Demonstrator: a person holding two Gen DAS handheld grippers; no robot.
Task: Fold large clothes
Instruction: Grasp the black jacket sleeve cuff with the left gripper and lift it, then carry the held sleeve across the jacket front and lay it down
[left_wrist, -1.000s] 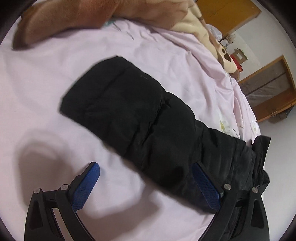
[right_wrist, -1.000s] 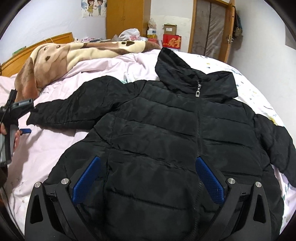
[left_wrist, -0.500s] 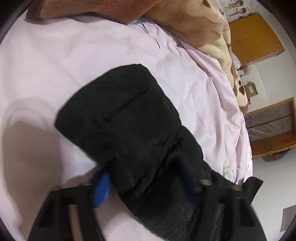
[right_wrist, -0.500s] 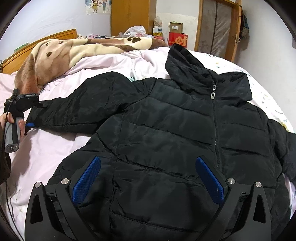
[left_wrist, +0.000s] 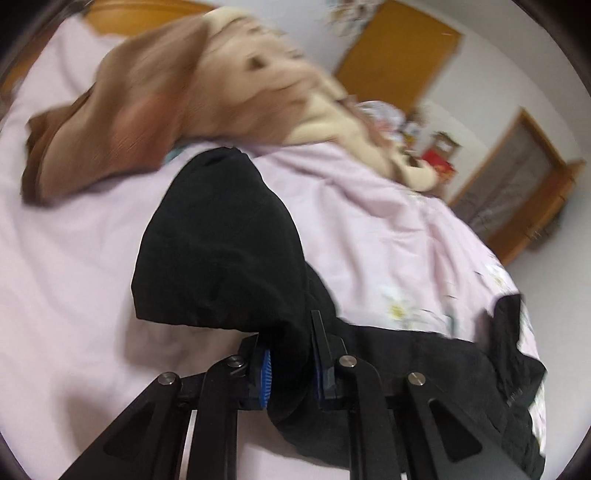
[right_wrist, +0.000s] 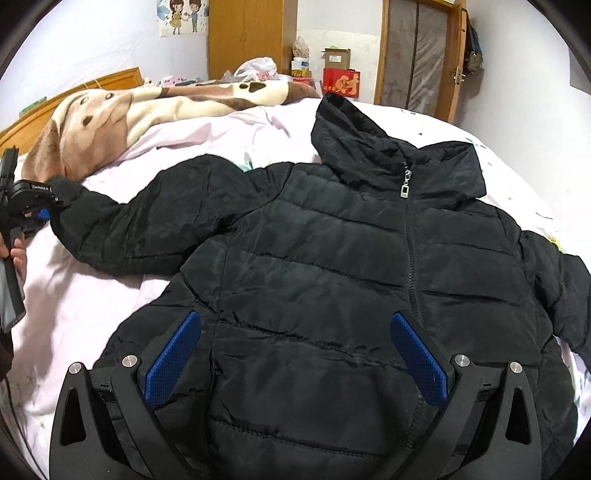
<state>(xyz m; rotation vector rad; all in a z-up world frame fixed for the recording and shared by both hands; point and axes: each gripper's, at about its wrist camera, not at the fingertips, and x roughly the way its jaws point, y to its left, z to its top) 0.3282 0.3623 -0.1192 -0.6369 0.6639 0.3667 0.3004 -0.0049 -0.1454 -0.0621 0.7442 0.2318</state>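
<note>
A black hooded puffer jacket (right_wrist: 332, 266) lies face up and zipped on a pink bed sheet (right_wrist: 88, 306), sleeves spread to both sides. In the left wrist view my left gripper (left_wrist: 290, 360) has its jaws closing on the jacket's sleeve (left_wrist: 221, 251) near the cuff, with the black fabric pinched between the blue pads and the cuff end lifted off the sheet. The right wrist view shows that same left gripper (right_wrist: 46, 214) at the far left, on the sleeve end. My right gripper (right_wrist: 295, 354) hovers open above the jacket's lower front, nothing between its fingers.
A brown and cream blanket (right_wrist: 122, 114) with a dog print is heaped along the far side of the bed. Behind it are a wooden headboard (right_wrist: 74, 92), a wardrobe (right_wrist: 245, 37), boxes and a door (right_wrist: 417, 51). A person's hand (right_wrist: 18, 258) holds the left gripper's handle.
My left gripper went from wide open over the sleeve to pinching it near the cuff, then rose with it. The right gripper stayed open and nearly still over the jacket's front.
</note>
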